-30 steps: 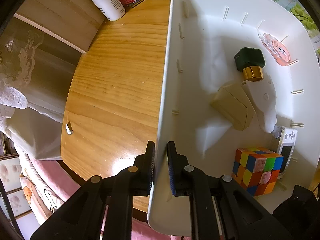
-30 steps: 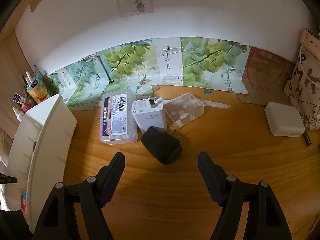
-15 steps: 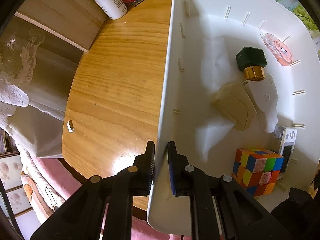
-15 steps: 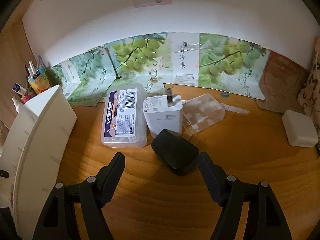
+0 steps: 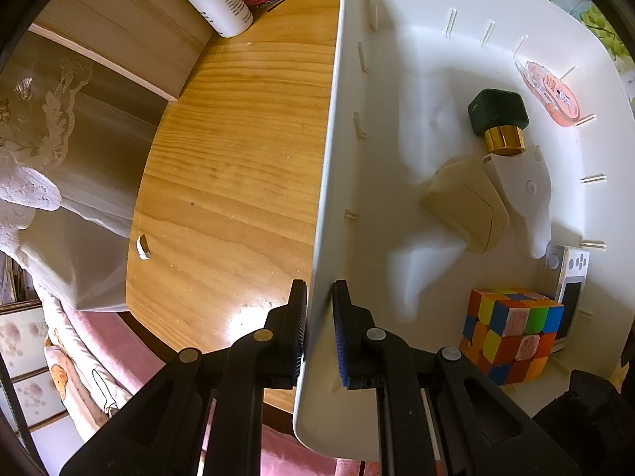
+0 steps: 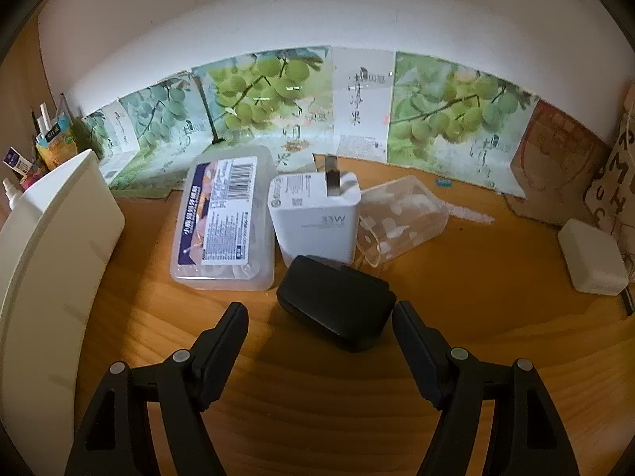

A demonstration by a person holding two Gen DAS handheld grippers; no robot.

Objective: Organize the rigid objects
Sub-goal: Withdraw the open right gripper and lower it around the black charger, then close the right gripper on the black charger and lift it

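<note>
The near wall of the white storage bin (image 5: 397,91) is clamped between the jaws of the left gripper (image 5: 319,329), one pad outside the wall, one inside. Inside the bin, a Rubik's cube (image 5: 512,333) is seen in the corner nearest the gripper, with a small white device (image 5: 569,289) just beside it against the bin's side wall. Toward the bin's middle a beige box (image 5: 468,206) is touched by a white plastic piece (image 5: 524,198); beyond them a dark green bottle with a gold collar (image 5: 498,119) is laid on its side, and a pink correction tape (image 5: 549,93) is near the far wall.

The right gripper (image 6: 319,325) is held wide apart, nothing gripped (black charger (image 6: 337,307) sits between the fingertips, closer to the right one, contact not clear). Just behind the black charger a white charger (image 6: 313,218) is seen, prongs up. A labelled clear box (image 6: 224,218) is left of it, a clear lid (image 6: 401,218) right of it. The bin's outer side (image 6: 47,261) is at far left on the wooden table (image 6: 317,416).
</note>
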